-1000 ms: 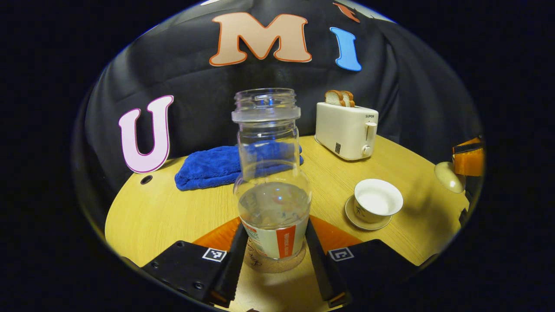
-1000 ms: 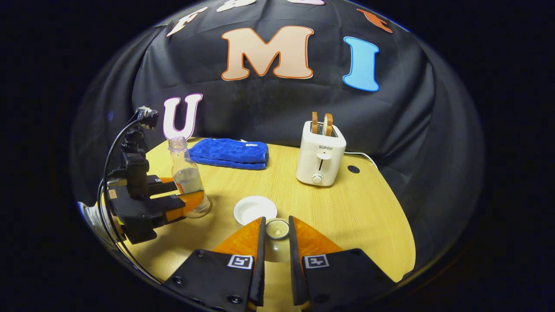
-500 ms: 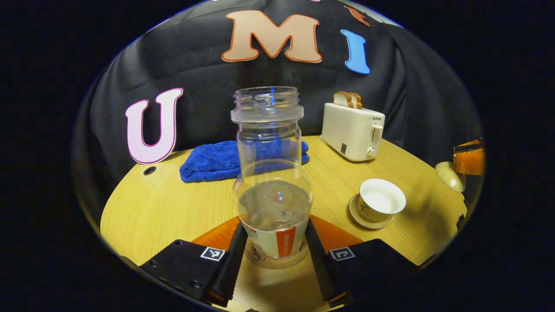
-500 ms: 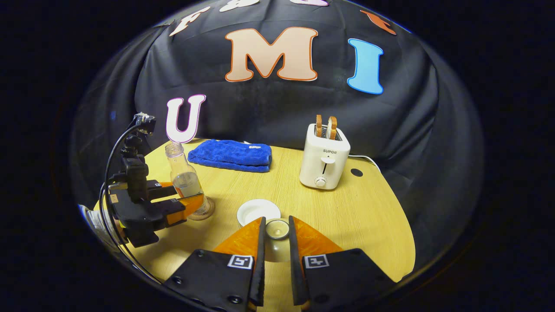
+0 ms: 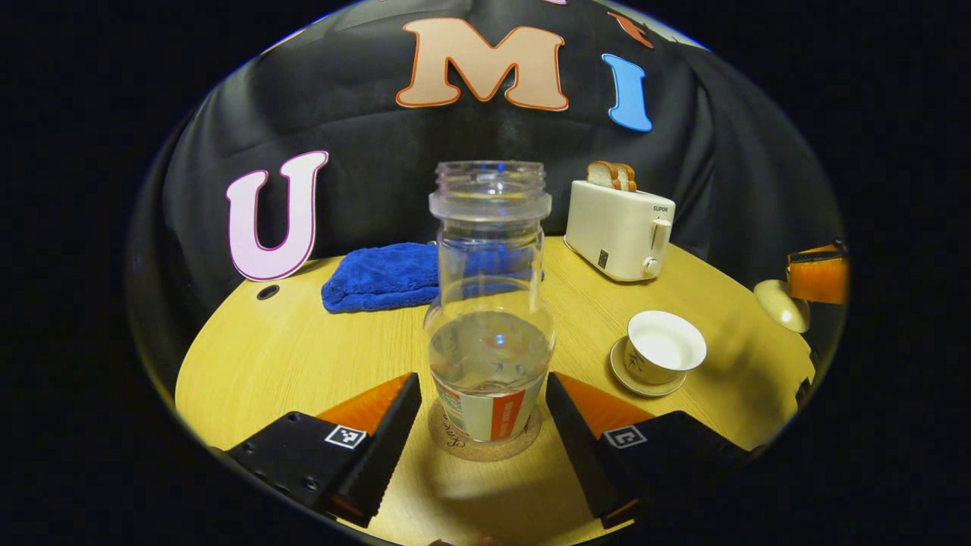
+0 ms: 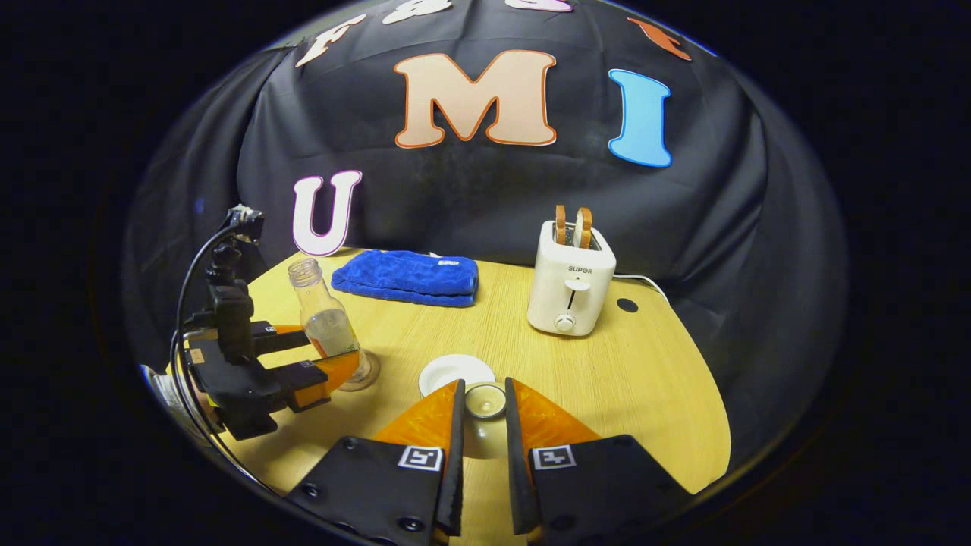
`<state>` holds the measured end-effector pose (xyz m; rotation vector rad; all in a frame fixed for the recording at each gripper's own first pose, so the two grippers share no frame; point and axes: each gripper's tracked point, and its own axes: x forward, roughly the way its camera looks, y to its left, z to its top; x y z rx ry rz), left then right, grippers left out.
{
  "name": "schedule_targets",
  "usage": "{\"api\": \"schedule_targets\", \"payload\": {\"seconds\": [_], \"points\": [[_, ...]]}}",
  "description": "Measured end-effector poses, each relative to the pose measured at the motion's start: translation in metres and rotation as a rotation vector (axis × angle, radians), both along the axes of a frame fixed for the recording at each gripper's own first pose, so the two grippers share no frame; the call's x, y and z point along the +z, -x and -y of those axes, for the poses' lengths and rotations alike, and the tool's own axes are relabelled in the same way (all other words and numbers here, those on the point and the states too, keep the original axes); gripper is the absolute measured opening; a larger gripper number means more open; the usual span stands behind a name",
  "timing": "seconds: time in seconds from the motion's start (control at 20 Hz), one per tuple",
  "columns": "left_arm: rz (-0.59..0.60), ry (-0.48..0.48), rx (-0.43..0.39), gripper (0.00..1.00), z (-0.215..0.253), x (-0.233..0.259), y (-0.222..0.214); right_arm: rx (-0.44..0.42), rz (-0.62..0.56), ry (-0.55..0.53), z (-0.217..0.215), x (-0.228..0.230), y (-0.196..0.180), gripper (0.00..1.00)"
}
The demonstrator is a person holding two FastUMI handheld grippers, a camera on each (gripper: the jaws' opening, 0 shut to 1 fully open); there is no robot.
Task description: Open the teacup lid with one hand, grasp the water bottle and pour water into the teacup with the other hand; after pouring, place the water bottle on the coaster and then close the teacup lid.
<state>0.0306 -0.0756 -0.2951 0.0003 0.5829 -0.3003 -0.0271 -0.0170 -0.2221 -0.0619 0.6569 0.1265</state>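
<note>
The clear water bottle (image 5: 489, 303), uncapped and partly filled, stands upright on the round cork coaster (image 5: 485, 447). My left gripper (image 5: 480, 383) is open, its fingers apart from the bottle on either side. The white teacup (image 5: 665, 349) sits uncovered on its saucer (image 5: 645, 387) to the right. In the right gripper view my right gripper (image 6: 483, 387) is shut on the knob of the teacup lid (image 6: 485, 402), held just in front of the teacup (image 6: 455, 371). The same view shows the bottle (image 6: 326, 322) and the left gripper (image 6: 330, 353) at the left.
A white toaster (image 6: 569, 288) with two bread slices stands at the back of the round wooden table (image 6: 622, 379). A folded blue towel (image 6: 410, 274) lies at the back left. A cable hole (image 6: 627, 305) sits right of the toaster.
My left gripper has opened and let go of the bottle, which now stands free on the coaster. The right gripper still holds the lid in nearly the same place.
</note>
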Motion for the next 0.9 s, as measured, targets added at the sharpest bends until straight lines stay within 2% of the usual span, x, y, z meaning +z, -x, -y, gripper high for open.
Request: {"api": "schedule_targets", "payload": {"seconds": [0.45,0.6,0.65,0.7,0.85,0.9], "points": [[0.105,-0.023,-0.014,0.96,-0.013,0.058,0.031,-0.015,0.021,-0.076,-0.015,-0.011,-0.037,0.29],[0.119,-0.029,0.007,0.96,-0.021,0.071,0.043,-0.018,0.021,-0.089,-0.016,-0.018,-0.047,0.27],[0.121,-0.03,0.016,0.96,-0.024,0.075,0.046,-0.019,0.022,-0.094,-0.018,-0.02,-0.051,0.31],[0.123,-0.032,0.023,0.96,-0.025,0.078,0.048,-0.016,0.025,-0.1,-0.02,-0.022,-0.054,0.27],[0.126,-0.041,0.042,0.96,-0.032,0.086,0.058,-0.002,0.029,-0.103,-0.028,-0.032,-0.062,0.27],[0.126,-0.045,0.05,0.95,-0.034,0.088,0.061,0.003,0.029,-0.106,-0.031,-0.034,-0.062,0.31]]}}
